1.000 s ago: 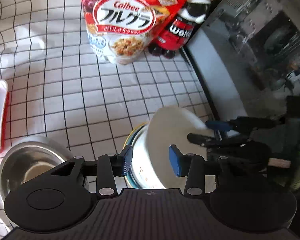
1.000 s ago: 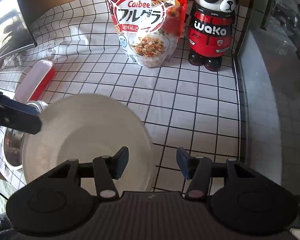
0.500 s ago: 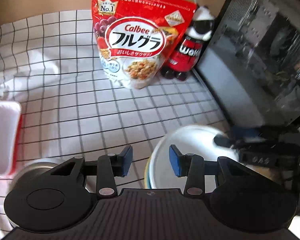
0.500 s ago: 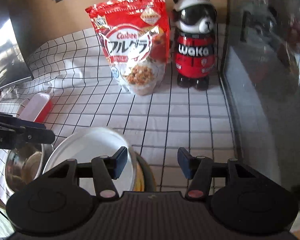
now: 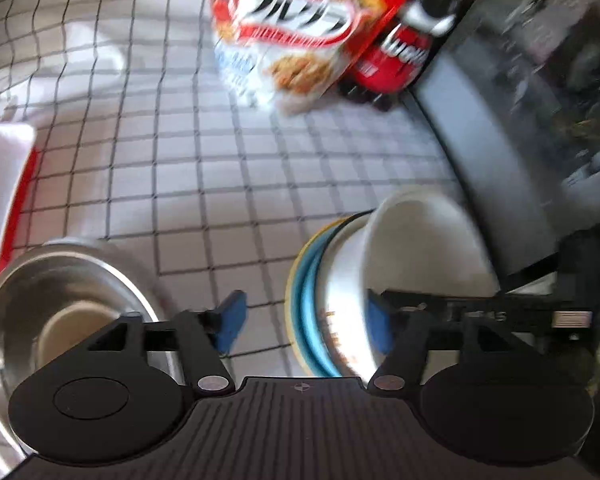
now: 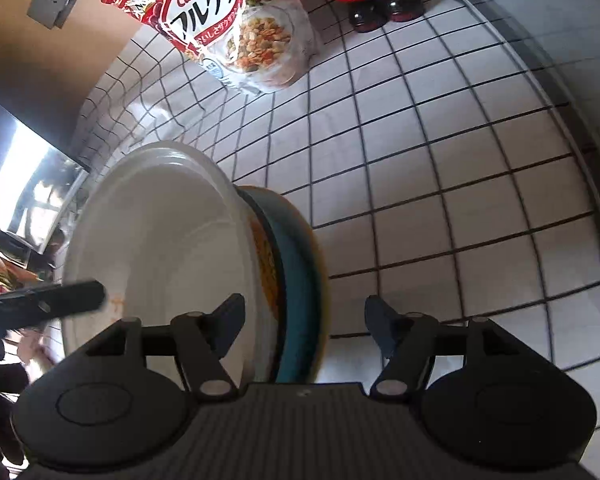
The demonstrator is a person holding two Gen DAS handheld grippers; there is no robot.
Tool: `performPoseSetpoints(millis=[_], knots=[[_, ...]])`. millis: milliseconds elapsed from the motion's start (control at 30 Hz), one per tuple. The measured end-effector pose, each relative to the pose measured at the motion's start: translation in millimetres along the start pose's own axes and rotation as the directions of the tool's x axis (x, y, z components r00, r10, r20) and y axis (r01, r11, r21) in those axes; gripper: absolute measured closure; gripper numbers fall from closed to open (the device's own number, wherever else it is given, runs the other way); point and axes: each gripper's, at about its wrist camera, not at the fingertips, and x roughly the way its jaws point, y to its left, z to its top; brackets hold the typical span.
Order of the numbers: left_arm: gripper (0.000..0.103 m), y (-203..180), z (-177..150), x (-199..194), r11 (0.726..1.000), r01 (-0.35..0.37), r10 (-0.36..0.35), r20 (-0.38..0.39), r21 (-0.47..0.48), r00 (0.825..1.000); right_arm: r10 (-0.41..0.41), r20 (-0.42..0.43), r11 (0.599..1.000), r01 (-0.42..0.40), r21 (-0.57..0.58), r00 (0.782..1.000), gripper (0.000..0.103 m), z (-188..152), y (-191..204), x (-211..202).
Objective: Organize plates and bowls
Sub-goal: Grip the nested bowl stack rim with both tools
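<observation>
Both views blurred, left wrist view worst; stack of dishes sits on the checked cloth [image 5: 220, 184], white plate [image 6: 168, 240] on top of a white bowl with orange print [image 5: 340, 292], then a teal and yellow dish [image 6: 300, 280] underneath, lower edge of the stack cut off by the gripper bodies; left gripper [image 5: 304, 322] jaws have just been opening, now spread wide, stack rim between them but pads look clear of it, probably released; right gripper [image 6: 304, 322] jaws also just opening, straddling the stack edge, no pad pressing that I can see; steel bowl [image 5: 60, 304] beside the stack, partly hidden; red-and-white box [image 5: 4, 192] cut off at left; cereal bag [image 6: 220, 28] and bear bottle [image 5: 404, 52] at the back, bottle's head out of frame in the right view.
</observation>
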Motion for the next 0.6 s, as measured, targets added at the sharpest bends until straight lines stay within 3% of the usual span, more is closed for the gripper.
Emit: performPoseSetpoints(millis=[167, 267, 367, 500, 600], knots=[[0.027, 10, 10, 28, 0.996, 0.006, -0.017, -0.124, -0.093, 0.992, -0.002, -0.021, 0.999, 0.001, -0.032, 1.0, 0.036, 6, 5, 4], [0.035, 10, 11, 43, 0.992, 0.041, -0.061, -0.163, -0.122, 0.985, 0.004, -0.037, 1.0, -0.006, -0.028, 0.999, 0.036, 7, 4, 5], [0.035, 7, 11, 54, 0.982, 0.102, -0.131, -0.19, -0.157, 0.973, 0.01, -0.049, 1.0, -0.011, -0.028, 0.999, 0.036, 8, 3, 5], [0.023, -5, 11, 57, 0.983, 0.116, -0.143, -0.203, -0.141, 0.969, 0.036, -0.061, 0.999, -0.037, -0.021, 0.997, 0.036, 5, 3, 5], [0.023, -6, 14, 59, 0.982, 0.106, -0.139, -0.222, -0.154, 0.965, 0.103, -0.082, 0.995, -0.104, -0.009, 0.991, 0.035, -1, 5, 6]])
